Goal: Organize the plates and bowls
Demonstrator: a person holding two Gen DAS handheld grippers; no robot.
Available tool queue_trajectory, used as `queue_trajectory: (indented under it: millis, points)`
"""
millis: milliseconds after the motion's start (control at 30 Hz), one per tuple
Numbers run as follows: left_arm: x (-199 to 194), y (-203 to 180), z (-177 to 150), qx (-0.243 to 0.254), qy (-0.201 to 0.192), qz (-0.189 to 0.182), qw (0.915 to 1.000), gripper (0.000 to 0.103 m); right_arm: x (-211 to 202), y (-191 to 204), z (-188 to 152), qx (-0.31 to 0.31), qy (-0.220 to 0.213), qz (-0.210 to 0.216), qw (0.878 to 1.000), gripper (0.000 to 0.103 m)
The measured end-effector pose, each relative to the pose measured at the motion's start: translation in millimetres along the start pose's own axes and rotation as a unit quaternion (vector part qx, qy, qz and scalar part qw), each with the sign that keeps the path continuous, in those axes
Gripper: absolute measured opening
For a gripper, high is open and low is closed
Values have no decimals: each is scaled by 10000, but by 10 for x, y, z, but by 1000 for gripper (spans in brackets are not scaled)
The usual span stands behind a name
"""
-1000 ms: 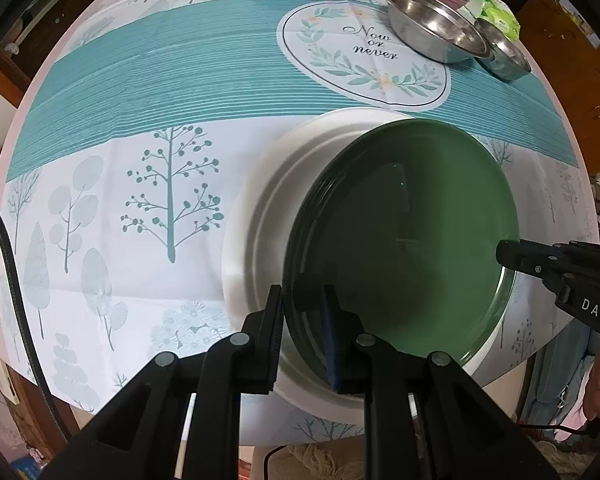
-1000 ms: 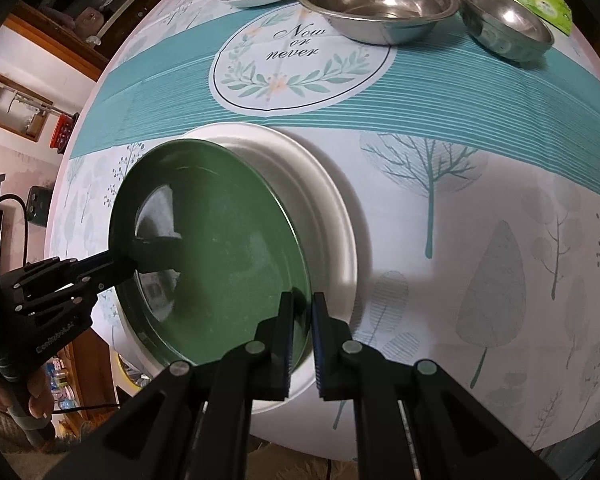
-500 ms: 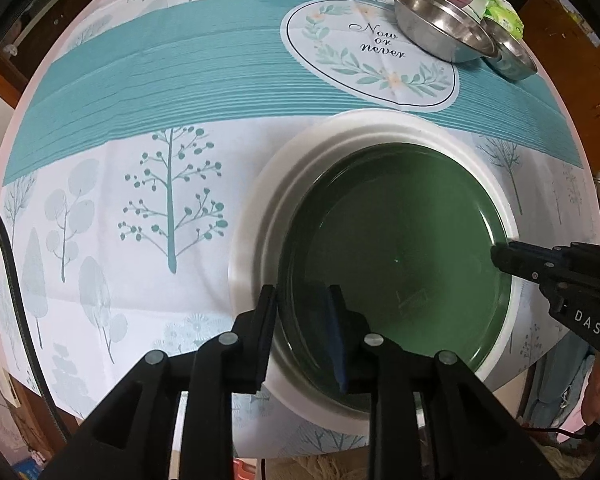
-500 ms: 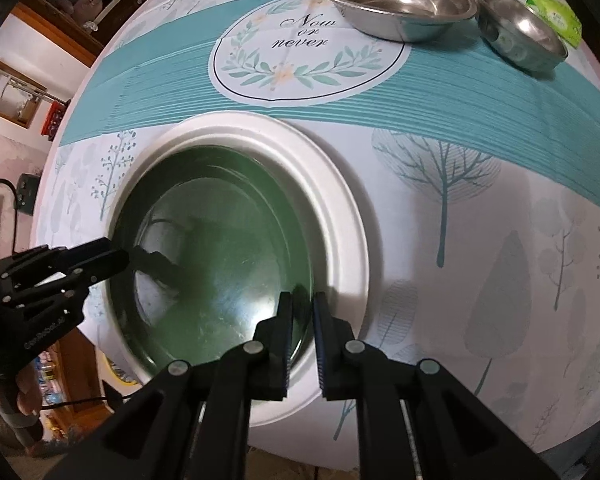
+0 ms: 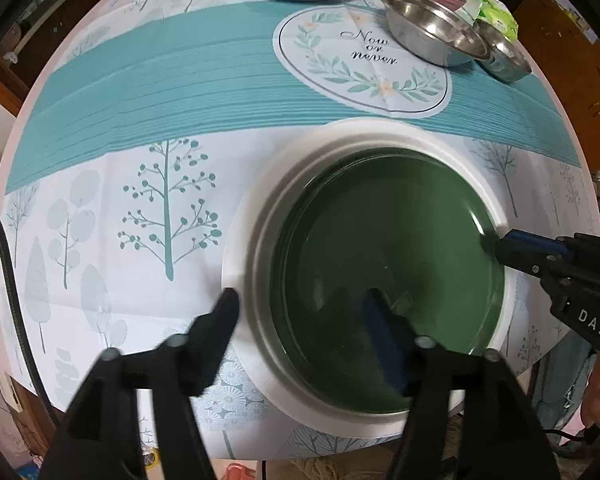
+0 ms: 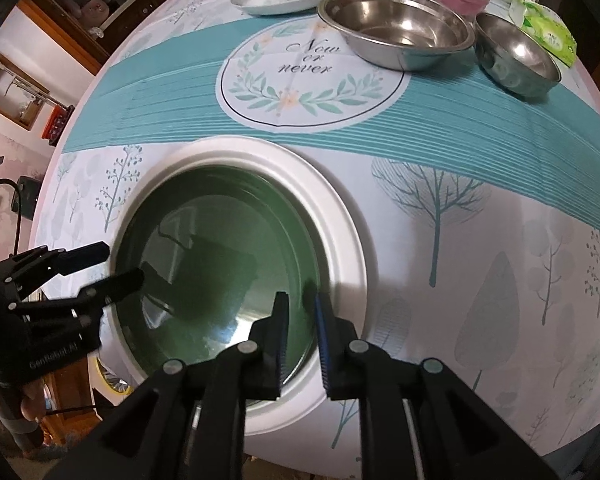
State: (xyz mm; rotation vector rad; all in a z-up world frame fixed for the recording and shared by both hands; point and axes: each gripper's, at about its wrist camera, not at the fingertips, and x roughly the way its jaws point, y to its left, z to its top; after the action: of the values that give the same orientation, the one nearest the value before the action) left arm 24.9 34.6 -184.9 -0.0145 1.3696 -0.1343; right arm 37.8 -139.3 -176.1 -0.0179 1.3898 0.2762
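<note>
Green plate (image 5: pixel 392 248) nested in white plate (image 5: pixel 252 240), jaws open.

Two steep, close wrist views – shared green plate (image 5: pixel 388 248) (image 6: pixel 220 264)

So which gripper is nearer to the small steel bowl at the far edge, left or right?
Right. The right gripper sits at the green plate's rim on the side toward the small steel bowl; the left gripper stands open at the plate's opposite rim, farther away.
</note>
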Motion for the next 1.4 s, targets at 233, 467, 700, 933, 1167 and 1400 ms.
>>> queue_trajectory:
  millis: [233, 467, 700, 933, 1167, 1400]
  points:
    - [-126, -33, 39, -72, -106, -112, 9999, 74, -96, 12, 1, -18, -122, 133, 9998, 30]
    - [-340, -13, 38, -256, -75, -282, 9992, 78, -228, 69, 9, -136, -243, 189, 9994, 31]
    - [-876, 85, 124, -558, -653, -74, 9963, 78, -557, 144, -12, -561, -622, 222, 9962, 31]
    - [-1687, 105, 368, -454, -2098, 798, 9734, 78, -923, 167, 62, -969, -1106, 210, 9889, 31]
    - [-2084, 14, 671, -27, -2484, 727, 9659, 78, -1362, 159, 477, -1155, -1653, 128, 9794, 33]
    - [-2053, 55, 1181, 201, -2621, 852, 9610, 78, -1641, 166, 1157, -1049, -2146, -108, 9710, 49]
